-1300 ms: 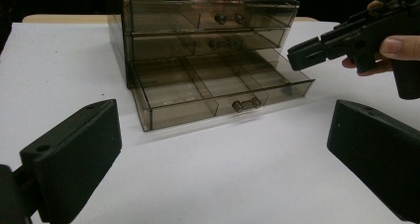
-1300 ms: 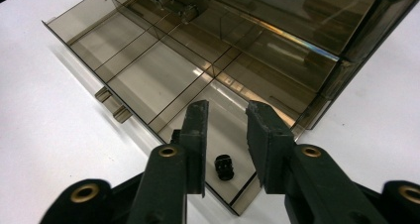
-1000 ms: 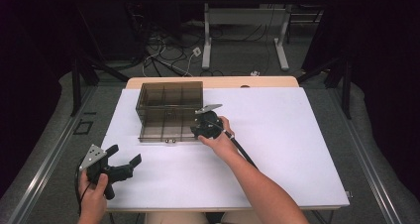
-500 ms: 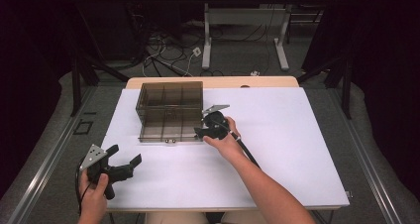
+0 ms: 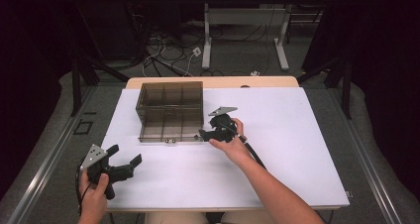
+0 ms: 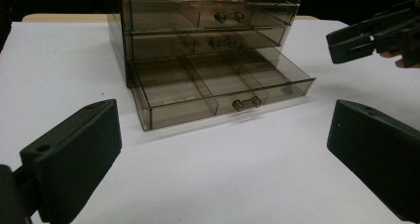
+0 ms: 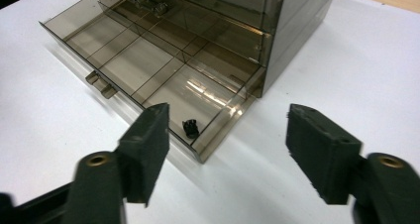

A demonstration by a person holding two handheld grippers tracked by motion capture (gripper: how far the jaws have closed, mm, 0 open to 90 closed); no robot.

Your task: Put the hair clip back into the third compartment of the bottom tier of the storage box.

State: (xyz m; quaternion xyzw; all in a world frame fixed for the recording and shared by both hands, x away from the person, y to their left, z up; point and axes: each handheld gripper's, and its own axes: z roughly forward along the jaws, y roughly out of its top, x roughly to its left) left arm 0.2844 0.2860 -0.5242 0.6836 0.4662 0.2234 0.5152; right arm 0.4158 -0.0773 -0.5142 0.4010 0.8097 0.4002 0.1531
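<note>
Smoked clear plastic makes up the three-drawer organizer [image 5: 171, 110] on the white table [image 5: 297, 149]; its bottom drawer [image 6: 218, 92] is pulled out, the upper two are shut. In its front corner compartment lies a small black part [image 7: 190, 128].

We hold the right gripper [image 7: 228, 154] just off that open corner, jaws spread wide, gripping nothing and touching nothing. We judge the step to be either fetching that part or shutting the drawer; we cannot tell which. Either needs us to bring the jaws in low over the drawer's front wall.

Our left gripper [image 5: 121, 165] waits near the table's front edge, well apart from the organizer, jaws likewise wide and empty.
</note>
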